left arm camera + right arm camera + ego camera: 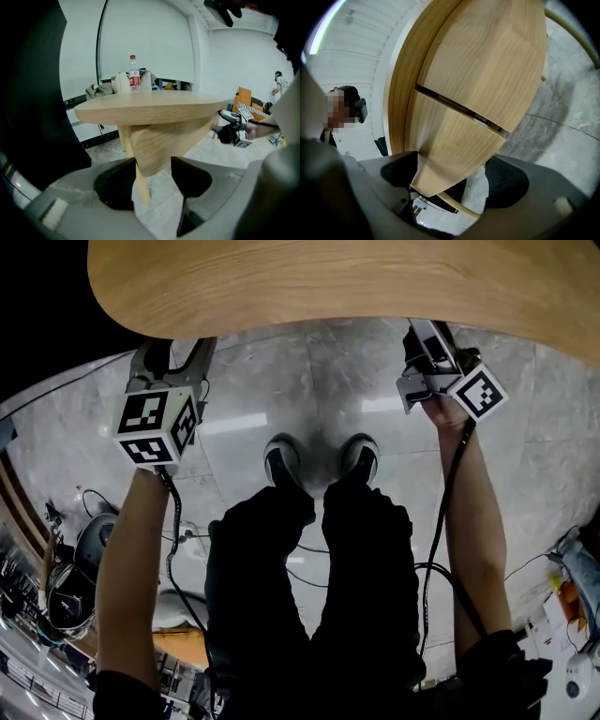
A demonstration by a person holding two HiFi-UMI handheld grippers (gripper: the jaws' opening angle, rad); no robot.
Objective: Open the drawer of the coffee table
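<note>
Black jaws of my right gripper (452, 182) stand wide apart, clamping nothing, with the drawer (450, 140) corner between them; my left gripper (152, 183) is equally open. Beyond, the drawer hangs under the desk (150, 110) top: rigid, smooth wood, probably light, so I'd pinch its lower edge

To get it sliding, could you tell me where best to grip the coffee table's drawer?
Grip the drawer by its tapered near end, coming straight in endwise: that wedge fits between the open jaws of the right tool.

Bright, even indoor light w/ glare streaks on floor (309, 371); heavy fisheye warp + dark corners.
</note>
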